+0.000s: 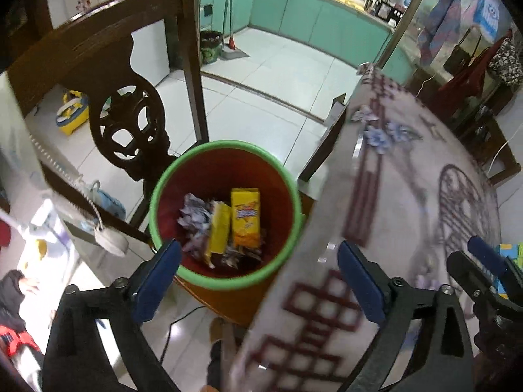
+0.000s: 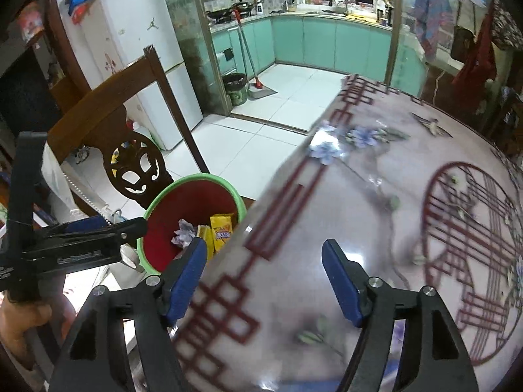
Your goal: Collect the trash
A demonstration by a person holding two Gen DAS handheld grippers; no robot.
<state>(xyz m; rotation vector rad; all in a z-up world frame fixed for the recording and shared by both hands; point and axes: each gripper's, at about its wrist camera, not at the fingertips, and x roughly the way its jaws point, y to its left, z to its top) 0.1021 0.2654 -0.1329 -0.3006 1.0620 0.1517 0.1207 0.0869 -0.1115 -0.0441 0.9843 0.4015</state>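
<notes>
Standing on a wooden seat beside the table, the bin has a green rim and a red inside. It is just below the table edge, in front of a dark carved chair back. Inside the bin lie two yellow cartons, one upright against the wall and one leaning next to it, and some crumpled paper touching them on the left side.

The left gripper hangs above the bin and the table edge. Its blue fingers stand wide apart and nothing is between them; one finger is over the bin rim, the other is over the tablecloth. The right gripper is over the table, near its edge. Its jaws are also apart, with only the tablecloth seen between the pads, and they hold nothing. In the right wrist view the left gripper shows at the left side, held by a hand, and it is close to the bin rim.

The tablecloth is pale and glossy with a dark red lattice pattern, a round red figure and blue flowers. Much of it is blurred in both views. Behind the chair I see a white fridge, a white tiled floor and a kitchen with green cabinets. A mop and a dark basket stand at the kitchen doorway.
</notes>
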